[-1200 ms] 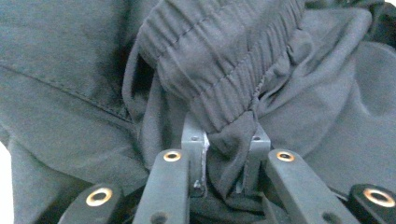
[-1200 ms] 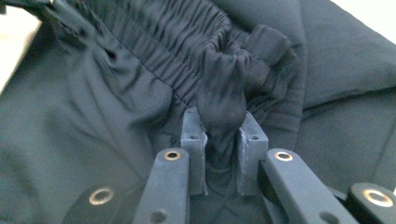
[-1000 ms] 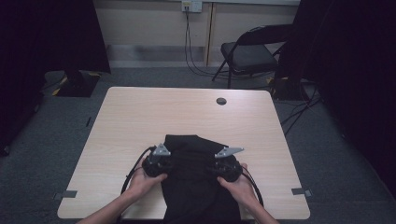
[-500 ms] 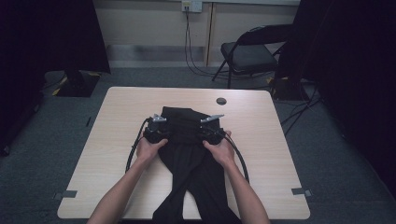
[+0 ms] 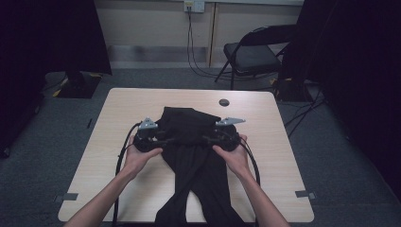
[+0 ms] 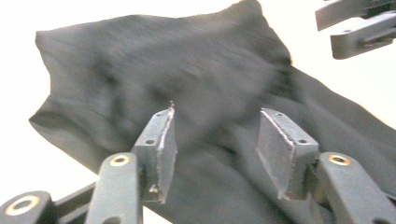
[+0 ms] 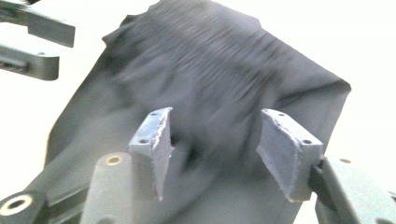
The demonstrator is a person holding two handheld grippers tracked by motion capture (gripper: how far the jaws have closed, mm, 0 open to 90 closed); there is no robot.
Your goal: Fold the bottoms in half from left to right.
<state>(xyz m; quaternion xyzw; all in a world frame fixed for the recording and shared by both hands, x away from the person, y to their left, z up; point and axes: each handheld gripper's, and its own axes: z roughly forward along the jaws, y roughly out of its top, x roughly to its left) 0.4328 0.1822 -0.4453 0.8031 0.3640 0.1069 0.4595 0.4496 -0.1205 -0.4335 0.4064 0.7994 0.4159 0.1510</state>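
Folding's going fine: both the left gripper (image 5: 163, 140) and right gripper (image 5: 208, 138) just spread their jaws, nothing pinched, so lift clear before regrabbing the black pants (image 5: 189, 125).

worktop (image 5: 118, 156): pale wood, round dark cable hole (image 5: 223, 102) near far edge | folding chair (image 5: 250, 54): black, beyond far right corner | wall socket (image 5: 194, 5): cables (image 5: 191, 42) hang to grey carpet (image 5: 56, 132)

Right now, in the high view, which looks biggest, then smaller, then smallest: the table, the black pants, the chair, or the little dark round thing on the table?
1. table
2. black pants
3. chair, though it stands farther off
4. little dark round thing
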